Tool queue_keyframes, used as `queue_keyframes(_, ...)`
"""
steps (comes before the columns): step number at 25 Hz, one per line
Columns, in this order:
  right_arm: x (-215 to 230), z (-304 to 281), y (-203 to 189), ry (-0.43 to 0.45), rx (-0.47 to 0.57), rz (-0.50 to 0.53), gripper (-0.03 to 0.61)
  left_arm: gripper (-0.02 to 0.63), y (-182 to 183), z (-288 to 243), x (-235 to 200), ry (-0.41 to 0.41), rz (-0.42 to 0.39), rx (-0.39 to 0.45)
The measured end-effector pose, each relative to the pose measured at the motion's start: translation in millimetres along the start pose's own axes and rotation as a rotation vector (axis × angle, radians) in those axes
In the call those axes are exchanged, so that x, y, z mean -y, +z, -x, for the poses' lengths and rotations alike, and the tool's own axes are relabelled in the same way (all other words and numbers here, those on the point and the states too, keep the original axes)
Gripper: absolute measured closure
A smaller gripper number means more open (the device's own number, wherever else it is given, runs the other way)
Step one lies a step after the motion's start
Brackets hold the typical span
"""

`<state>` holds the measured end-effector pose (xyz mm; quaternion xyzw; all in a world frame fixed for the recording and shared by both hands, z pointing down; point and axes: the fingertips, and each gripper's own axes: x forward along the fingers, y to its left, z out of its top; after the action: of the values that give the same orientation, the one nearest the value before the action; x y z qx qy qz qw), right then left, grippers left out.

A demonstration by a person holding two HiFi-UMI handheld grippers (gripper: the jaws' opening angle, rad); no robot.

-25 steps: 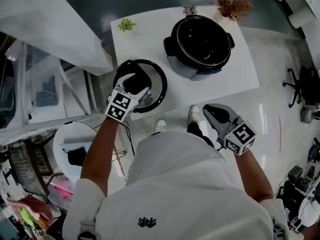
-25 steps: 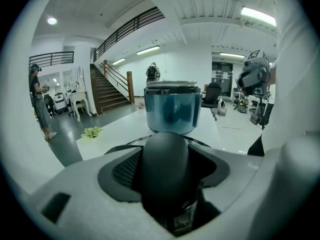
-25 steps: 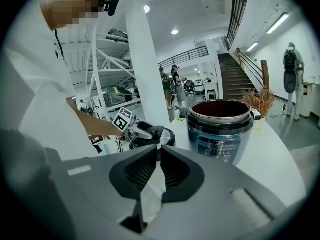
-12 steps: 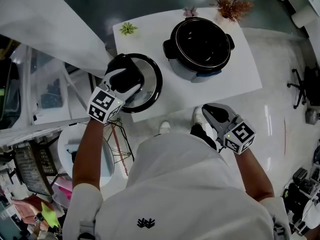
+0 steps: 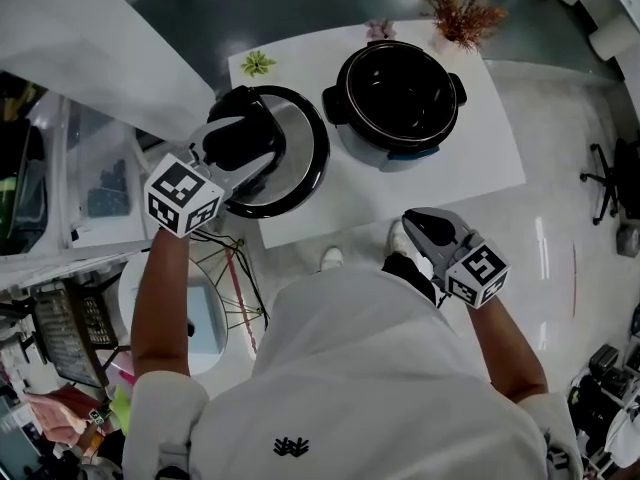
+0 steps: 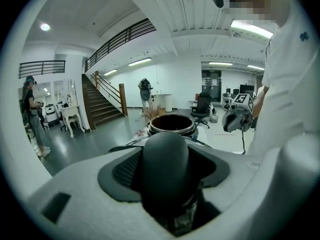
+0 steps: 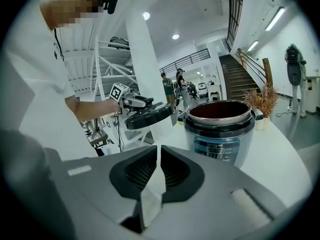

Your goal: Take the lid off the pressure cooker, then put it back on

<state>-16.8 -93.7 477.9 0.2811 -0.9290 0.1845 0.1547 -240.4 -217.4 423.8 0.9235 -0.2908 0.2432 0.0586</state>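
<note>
The pressure cooker point(image 5: 398, 93) stands uncovered on the white table point(image 5: 480, 148), its dark inner pot showing. Its round black-rimmed lid point(image 5: 290, 158) hangs in the air over the table's left edge, tilted a little. My left gripper point(image 5: 240, 133) is shut on the lid's black knob point(image 6: 165, 159), which fills the space between the jaws. In the right gripper view the lid point(image 7: 148, 115) hangs left of the cooker point(image 7: 220, 129). My right gripper point(image 5: 420, 223) is shut and empty, in front of the table near my body; its pads point(image 7: 172, 171) almost touch.
A small green plant point(image 5: 258, 64), a pink one point(image 5: 379, 28) and a reddish dried plant point(image 5: 462, 10) stand along the table's far edge. A round white stool point(image 5: 150, 298) and a wire frame point(image 5: 225, 278) sit on the floor below the left arm. A white slanted panel point(image 5: 90, 38) lies far left.
My left gripper has risen with the lid and drifted left, so the lid looms larger in the head view. The right gripper has stayed put.
</note>
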Motion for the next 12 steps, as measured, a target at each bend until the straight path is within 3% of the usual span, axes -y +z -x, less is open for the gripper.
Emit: queue_keyframes(12, 37, 23, -1, 0.047, 0.007, 0.007, 0.548, 0.324, 62, -32, 6, -0.032, -0.022, 0.015)
